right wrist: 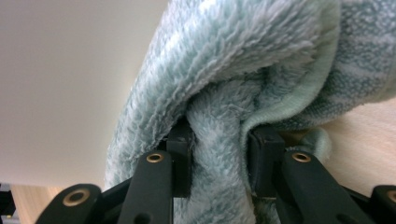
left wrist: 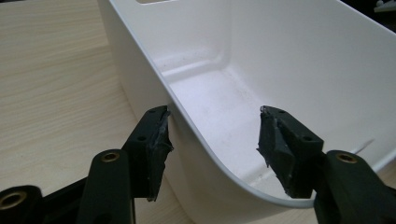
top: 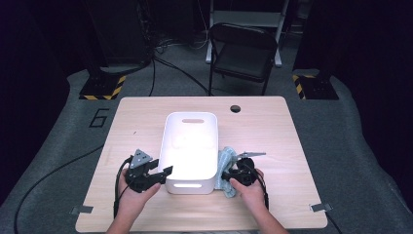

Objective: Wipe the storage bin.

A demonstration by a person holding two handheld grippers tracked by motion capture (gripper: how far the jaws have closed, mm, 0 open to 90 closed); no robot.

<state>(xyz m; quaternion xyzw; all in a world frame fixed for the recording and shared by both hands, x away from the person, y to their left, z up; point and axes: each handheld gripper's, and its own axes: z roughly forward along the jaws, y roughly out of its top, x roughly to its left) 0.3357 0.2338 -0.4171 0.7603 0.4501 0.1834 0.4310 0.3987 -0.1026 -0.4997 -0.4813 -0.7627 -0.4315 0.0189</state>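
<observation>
A white plastic bin (top: 191,119) stands in the middle of the wooden table (top: 272,126). My left gripper (top: 164,174) is at its near left corner, open. In the left gripper view the gripper (left wrist: 212,135) straddles the bin's wall (left wrist: 289,56), one jaw outside and one inside, and the pads do not press on it. A pale blue-green fluffy towel (top: 226,163) lies bunched against the bin's right side. My right gripper (top: 229,176) is low at the towel. Seen from the right gripper (right wrist: 218,154), a thick fold of the towel (right wrist: 243,51) is pinched between the jaws, beside the bin's outer wall (right wrist: 60,84).
The bin's inside is bare. A round cable hole (top: 235,108) sits near the table's far edge. A black folding chair (top: 242,51) stands behind the table, and cables run over the grey floor. Bare tabletop lies left and right of the bin.
</observation>
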